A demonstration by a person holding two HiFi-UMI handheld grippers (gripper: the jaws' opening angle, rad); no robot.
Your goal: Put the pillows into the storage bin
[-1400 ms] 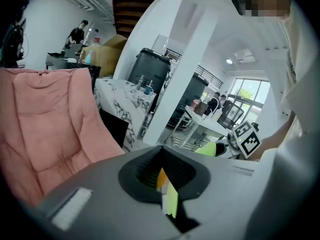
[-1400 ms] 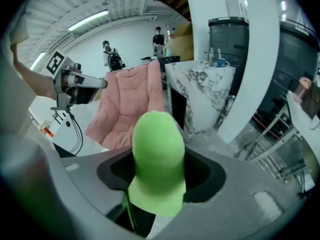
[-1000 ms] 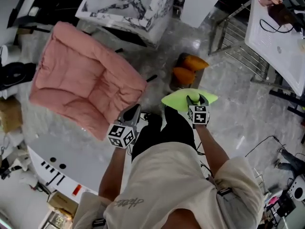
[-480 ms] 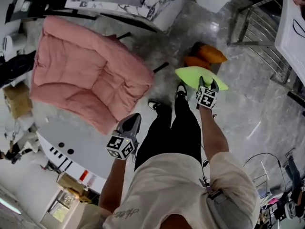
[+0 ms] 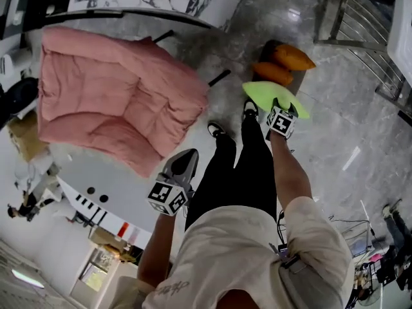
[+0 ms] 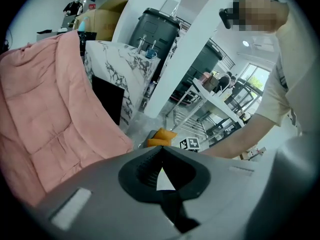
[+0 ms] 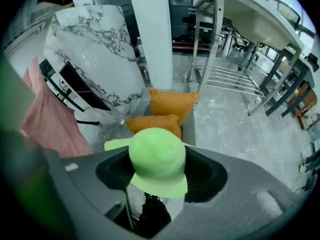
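the right gripper [image 5: 284, 108] had its jaws clamped on the green pillow [image 5: 270, 95], which bulged up between them, near the storage bin [image 7: 189, 129] holding two orange pillows [image 7: 172, 104]. the left gripper [image 5: 187, 158] was closed, empty.

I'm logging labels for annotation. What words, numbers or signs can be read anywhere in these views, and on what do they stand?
No text can be read.
Script print on the beige shirt's back: blurred and distorted, unreadable.
Small red label on the white panel: too small to read.
Black-and-white square markers on the two cubes: patterns only, no letters or numbers.
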